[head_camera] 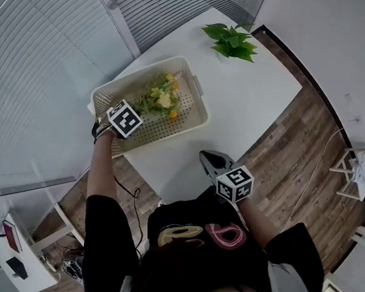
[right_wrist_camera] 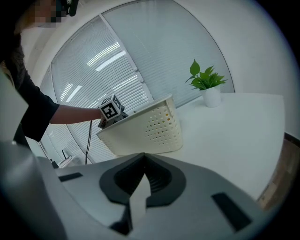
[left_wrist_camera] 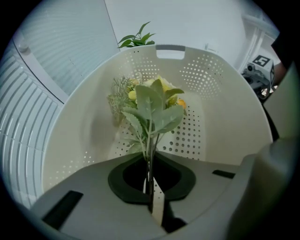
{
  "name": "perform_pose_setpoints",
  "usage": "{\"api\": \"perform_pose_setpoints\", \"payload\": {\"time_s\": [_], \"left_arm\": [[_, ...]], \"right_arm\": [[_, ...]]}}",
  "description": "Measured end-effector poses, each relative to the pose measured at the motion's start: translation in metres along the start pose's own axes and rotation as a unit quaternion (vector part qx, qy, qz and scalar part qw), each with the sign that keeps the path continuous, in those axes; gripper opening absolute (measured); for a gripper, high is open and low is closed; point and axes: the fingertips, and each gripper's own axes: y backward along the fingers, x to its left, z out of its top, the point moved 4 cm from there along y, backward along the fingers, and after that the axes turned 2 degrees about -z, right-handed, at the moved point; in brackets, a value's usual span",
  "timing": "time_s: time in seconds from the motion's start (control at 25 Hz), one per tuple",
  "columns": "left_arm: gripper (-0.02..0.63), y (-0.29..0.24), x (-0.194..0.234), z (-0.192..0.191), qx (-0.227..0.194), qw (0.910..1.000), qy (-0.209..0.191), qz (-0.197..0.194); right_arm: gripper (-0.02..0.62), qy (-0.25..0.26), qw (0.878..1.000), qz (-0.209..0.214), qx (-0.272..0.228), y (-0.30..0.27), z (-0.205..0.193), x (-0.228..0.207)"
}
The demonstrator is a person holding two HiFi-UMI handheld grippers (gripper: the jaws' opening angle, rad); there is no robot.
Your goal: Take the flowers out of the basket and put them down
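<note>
**Left gripper (left_wrist_camera: 150,180) clamps the flowers (left_wrist_camera: 152,105) in the basket (left_wrist_camera: 225,117)**

The left gripper's jaws are pressed almost together on the thin green stems (left_wrist_camera: 149,161), which rise straight up between the pads. Above the grip the bunch spreads into pale grey-green leaves, yellow blooms and a feathery sprig at the left. The bunch is inside the basket, with the perforated bottom and walls behind it. In the head view the gripper reaches in over the basket's near-left rim, its marker cube just above the edge, and the blooms lie toward the basket's middle.

The basket is cream, rectangular and perforated, with a handle slot at its far end. It stands on the left part of the white table (head_camera: 252,97).

The right gripper (head_camera: 208,159) is held low by the table's near edge, well apart from the basket. Its jaws are closed on each other with nothing between them. Its own view looks across the bare tabletop at the basket's side.

A potted plant (head_camera: 232,42) stands at the table's far corner. Wood floor (head_camera: 299,148) shows to the right, and blinds (head_camera: 42,62) to the left.
</note>
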Motion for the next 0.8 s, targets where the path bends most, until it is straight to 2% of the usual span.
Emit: {"api": "perform_pose_setpoints", "payload": {"time_s": [0.28,0.8], "left_arm": [[0.025,0.022,-0.005,0.01,0.001,0.9999,-0.008,0.012],[0.021,0.065,-0.004,0.016,-0.04,0.9981,-0.008,0.047]], "right_arm": [[0.01,0.01,1.0,0.009,-0.002,0.003,0.001,0.004],[0.009,0.024,0.999,0.017,-0.017,0.009,0.003,0.014]]}}
